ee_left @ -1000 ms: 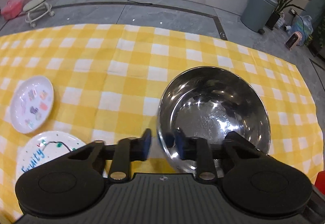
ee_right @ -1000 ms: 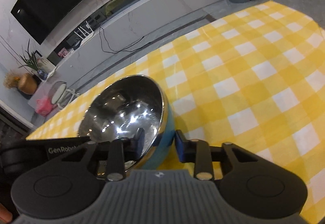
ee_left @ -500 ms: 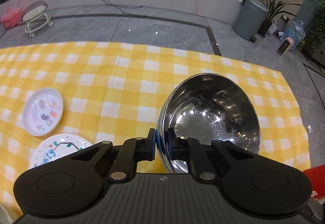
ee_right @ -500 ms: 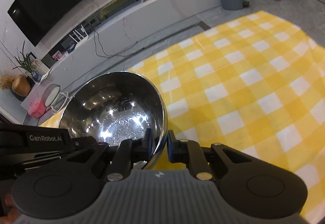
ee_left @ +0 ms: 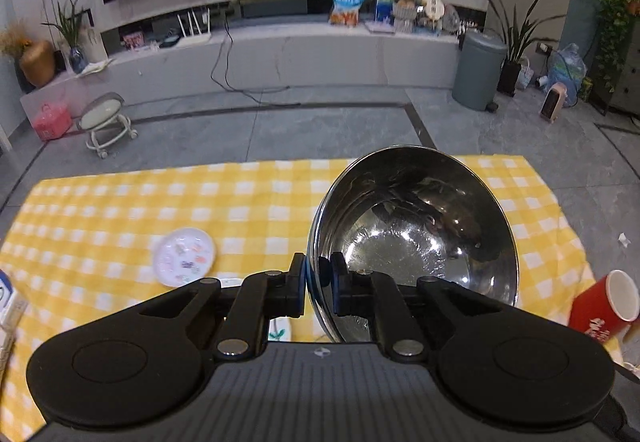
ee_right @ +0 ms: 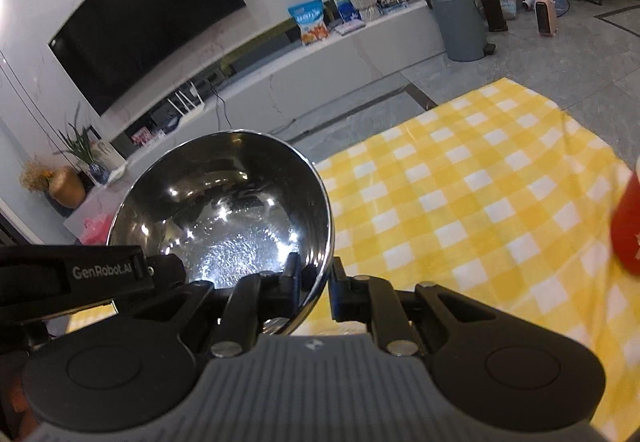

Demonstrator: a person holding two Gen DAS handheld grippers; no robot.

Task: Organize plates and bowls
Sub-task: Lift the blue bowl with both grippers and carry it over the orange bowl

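A shiny steel bowl with a blue outside hangs above the yellow checked tablecloth, held from both sides. My left gripper is shut on its left rim, one pad inside and one outside. My right gripper is shut on the right rim of the same bowl. A small white plate with coloured pictures lies on the cloth to the left. A second white plate shows only as a sliver under the left gripper. The left gripper's black body shows in the right wrist view.
A red cup lies at the cloth's right edge, seen also as a red blur. A white and blue box sits at the left edge. Beyond the table are grey floor, a low stool and a bin.
Both grippers closed on the bowl's rim and lifted it off the cloth. Both views now look more level, showing the room wall and television.
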